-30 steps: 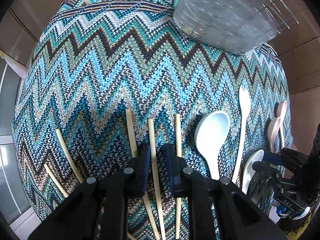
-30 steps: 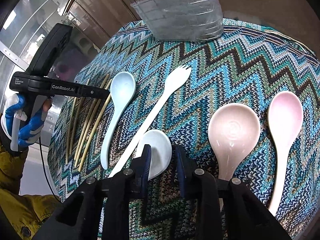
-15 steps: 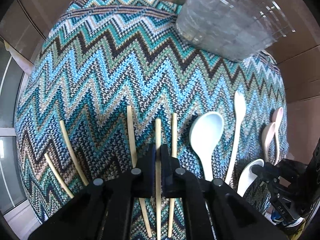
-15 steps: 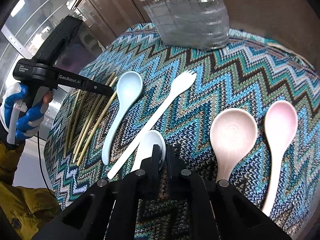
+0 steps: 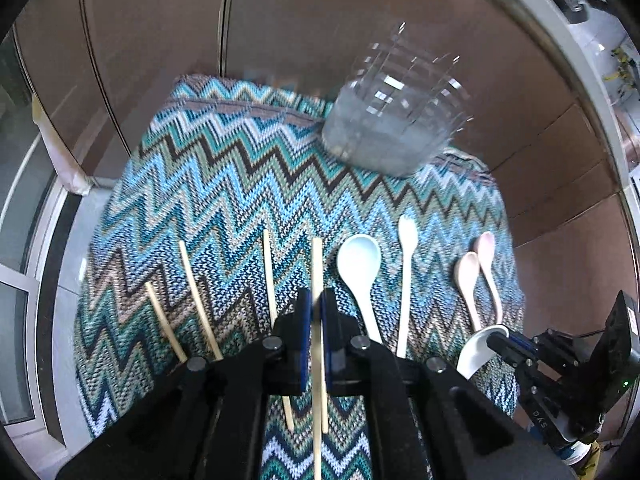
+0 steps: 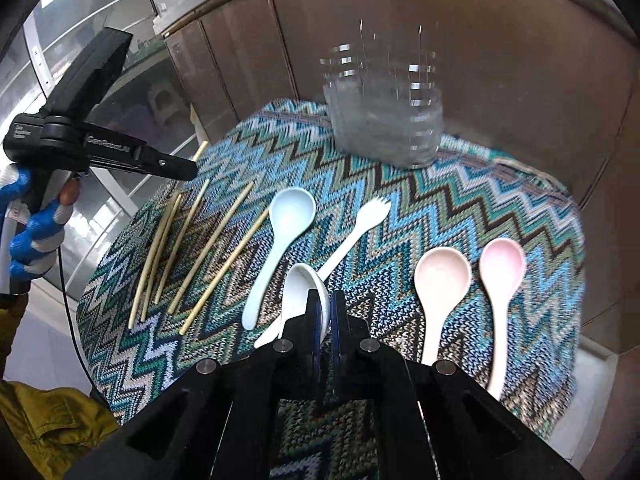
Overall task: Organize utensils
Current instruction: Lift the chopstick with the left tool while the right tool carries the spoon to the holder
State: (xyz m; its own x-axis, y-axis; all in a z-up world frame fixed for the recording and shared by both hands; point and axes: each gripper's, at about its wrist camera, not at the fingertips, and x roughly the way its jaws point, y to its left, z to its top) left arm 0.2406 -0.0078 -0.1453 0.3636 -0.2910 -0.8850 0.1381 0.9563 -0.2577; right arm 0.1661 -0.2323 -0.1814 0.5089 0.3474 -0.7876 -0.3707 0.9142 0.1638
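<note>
The left hand-held gripper [image 5: 316, 312] is clamped on a chopstick [image 5: 317, 272], lifted above the zigzag cloth [image 5: 224, 184] on the desk. The right hand-held gripper [image 6: 326, 308] pinches a white spoon [image 6: 302, 288], seemingly raised. The blurred wire basket [image 6: 384, 120] stands well beyond both.

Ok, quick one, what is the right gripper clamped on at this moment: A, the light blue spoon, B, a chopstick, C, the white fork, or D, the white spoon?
D: in the right wrist view the right gripper has its fingers closed on the rim of the white spoon, which tilts up off the cloth, while the light blue spoon and white fork lie flat beyond it.
</note>
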